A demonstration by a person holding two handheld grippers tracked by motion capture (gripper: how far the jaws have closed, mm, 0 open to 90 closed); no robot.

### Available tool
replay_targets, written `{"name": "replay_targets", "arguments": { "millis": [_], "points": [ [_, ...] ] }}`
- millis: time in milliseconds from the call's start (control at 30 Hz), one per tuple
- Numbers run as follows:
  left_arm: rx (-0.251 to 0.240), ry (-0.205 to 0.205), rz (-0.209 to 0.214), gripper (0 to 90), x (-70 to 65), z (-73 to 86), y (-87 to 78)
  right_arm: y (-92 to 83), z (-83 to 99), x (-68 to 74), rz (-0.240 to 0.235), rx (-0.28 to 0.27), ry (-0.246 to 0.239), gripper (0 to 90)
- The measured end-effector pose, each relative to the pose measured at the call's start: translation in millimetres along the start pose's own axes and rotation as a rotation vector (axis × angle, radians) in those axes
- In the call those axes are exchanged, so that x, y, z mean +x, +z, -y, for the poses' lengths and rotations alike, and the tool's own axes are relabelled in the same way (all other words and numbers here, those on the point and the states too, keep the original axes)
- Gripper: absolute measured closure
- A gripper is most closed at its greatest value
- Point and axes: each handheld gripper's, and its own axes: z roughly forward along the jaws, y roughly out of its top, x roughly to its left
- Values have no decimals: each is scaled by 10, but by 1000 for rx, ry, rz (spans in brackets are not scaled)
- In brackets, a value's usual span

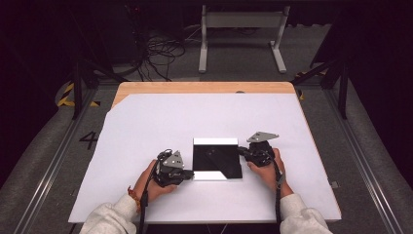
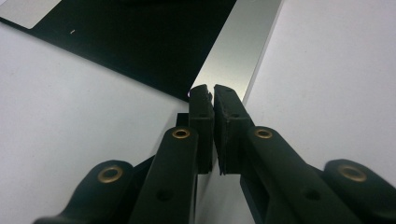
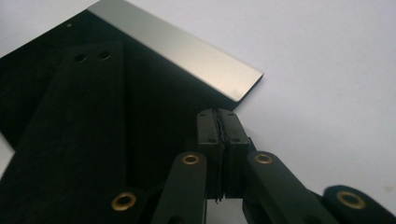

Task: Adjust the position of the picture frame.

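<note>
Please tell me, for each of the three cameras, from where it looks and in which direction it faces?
High view: above the person's side, facing forward and down on the table; both forearms, left gripper, right gripper.
Left gripper view: rides that gripper, facing the black sheet; shut jaws.
Right gripper view: rides that gripper, facing the sheet's corner; shut jaws.
Shared: black sheet, its silvery strip.

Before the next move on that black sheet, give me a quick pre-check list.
1. Black sheet flat on the white table cover: ok.
2. Left claw shut at the sheet's near-left silvery strip: ok.
3. Left claw actually pinching the strip: cannot tell.
4. Right claw shut at the far-right corner: ok.
5. Right claw gripping the sheet: cannot tell.
6. Sheet clear of the table edge: ok.
</note>
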Motion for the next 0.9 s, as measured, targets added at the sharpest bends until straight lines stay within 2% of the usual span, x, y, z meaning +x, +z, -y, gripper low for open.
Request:
{"name": "replay_targets", "arguments": {
  "millis": [200,333,400,567,700,767,867,900],
  "points": [
    [7,14,-13,854,-11,-9,-1,-105,105,84,-44,2,-4,900],
    [4,6,-15,851,-17,-6,0,-190,165,143,-80,18,-16,900],
    [5,9,-19,850,-17,-8,-1,-216,181,182,-71,24,-28,900],
    [6,3,-18,845,-12,-7,-3,-230,206,173,-89,20,-2,900],
    [6,-5,-16,840,-12,-3,-7,-236,204,197,-74,21,-22,900],
    [9,8,-25,813,-29,-1,-20,-245,211,175,-77,17,-16,868],
    [15,33,-37,807,-65,27,-77,-322,235,142,-88,12,-33,852],
    [3,25,-38,806,-80,43,-103,-350,246,132,-93,5,-35,842]
  ]
}}
